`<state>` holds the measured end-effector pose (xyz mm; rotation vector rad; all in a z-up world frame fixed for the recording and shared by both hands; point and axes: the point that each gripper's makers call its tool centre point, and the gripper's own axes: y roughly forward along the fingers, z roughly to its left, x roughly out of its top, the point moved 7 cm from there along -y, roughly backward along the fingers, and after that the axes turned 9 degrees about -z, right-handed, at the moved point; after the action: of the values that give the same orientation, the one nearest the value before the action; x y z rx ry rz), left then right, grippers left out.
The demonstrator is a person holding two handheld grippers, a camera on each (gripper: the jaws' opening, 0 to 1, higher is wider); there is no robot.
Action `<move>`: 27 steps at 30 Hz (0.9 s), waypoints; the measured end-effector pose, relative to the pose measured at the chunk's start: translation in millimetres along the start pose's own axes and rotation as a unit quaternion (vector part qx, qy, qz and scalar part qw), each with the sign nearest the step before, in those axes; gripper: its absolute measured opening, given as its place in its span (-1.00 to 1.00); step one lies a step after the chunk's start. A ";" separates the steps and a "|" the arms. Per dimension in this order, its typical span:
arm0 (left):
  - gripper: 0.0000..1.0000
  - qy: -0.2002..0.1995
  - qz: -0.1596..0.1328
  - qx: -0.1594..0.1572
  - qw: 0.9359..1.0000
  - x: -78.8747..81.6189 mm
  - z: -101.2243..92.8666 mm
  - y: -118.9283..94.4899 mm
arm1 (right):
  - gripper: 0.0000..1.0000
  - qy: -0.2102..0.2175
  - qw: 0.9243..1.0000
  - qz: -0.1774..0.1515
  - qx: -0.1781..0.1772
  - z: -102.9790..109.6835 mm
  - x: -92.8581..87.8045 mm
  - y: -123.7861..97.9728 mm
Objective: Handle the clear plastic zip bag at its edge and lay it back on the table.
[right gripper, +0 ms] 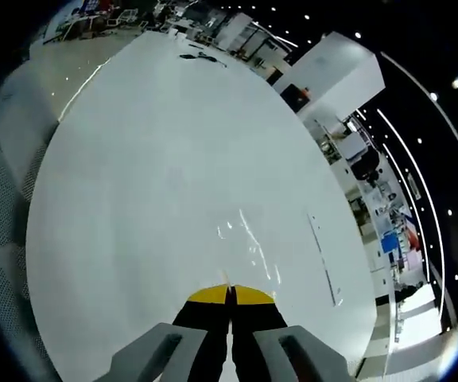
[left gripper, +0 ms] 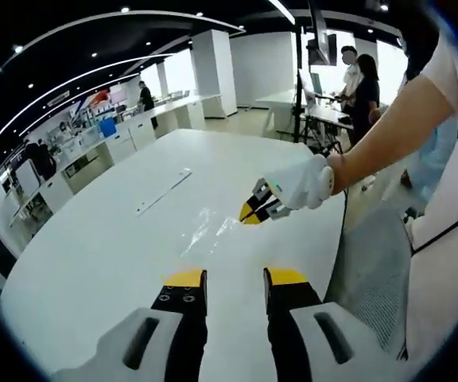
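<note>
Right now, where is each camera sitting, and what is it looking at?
Left gripper view: rides the left tongs, open, facing across the white table at the clear zip bag; a gloved hand brings in the right tongs.
Right gripper view: rides the right tongs, shut at the bag's edge.
Shared: bag, table.

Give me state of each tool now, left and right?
Left tool: open, holding nothing, above the table.
Right tool: shut at the edge of the clear zip bag; whether it pinches the bag cannot be told.
</note>
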<state>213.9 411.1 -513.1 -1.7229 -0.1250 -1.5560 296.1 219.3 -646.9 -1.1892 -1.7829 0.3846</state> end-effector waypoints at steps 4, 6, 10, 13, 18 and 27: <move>-0.48 -0.002 0.001 -0.001 1.000 -2.2 -1.3 1.5 | -1.00 -0.004 1.000 0.002 0.007 6.6 -3.3 5.8; -0.48 -0.004 0.002 -0.001 1.000 -3.7 -1.6 2.1 | -1.00 -0.006 1.000 0.005 0.008 10.0 -4.1 7.8; -0.48 -0.006 0.006 -0.003 1.000 -7.5 -2.6 3.2 | -1.00 -0.006 1.000 0.007 0.014 14.8 -5.9 10.8; -0.48 -0.006 0.009 -0.002 1.000 -10.3 -2.9 3.5 | -1.00 -0.001 1.000 0.009 0.015 16.9 -7.5 11.4; -0.48 -0.010 0.012 -0.002 1.000 -17.0 -3.8 3.8 | -1.00 0.000 1.000 0.008 0.022 22.2 -6.7 13.7; -0.49 -0.015 0.013 0.001 1.000 -21.5 -3.5 0.6 | -0.97 0.006 0.999 0.009 0.034 26.7 -6.7 17.3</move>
<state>206.3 417.7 -532.5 -1.7395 -0.1193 -1.5106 284.4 228.0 -676.0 -1.1584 -1.7351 0.4451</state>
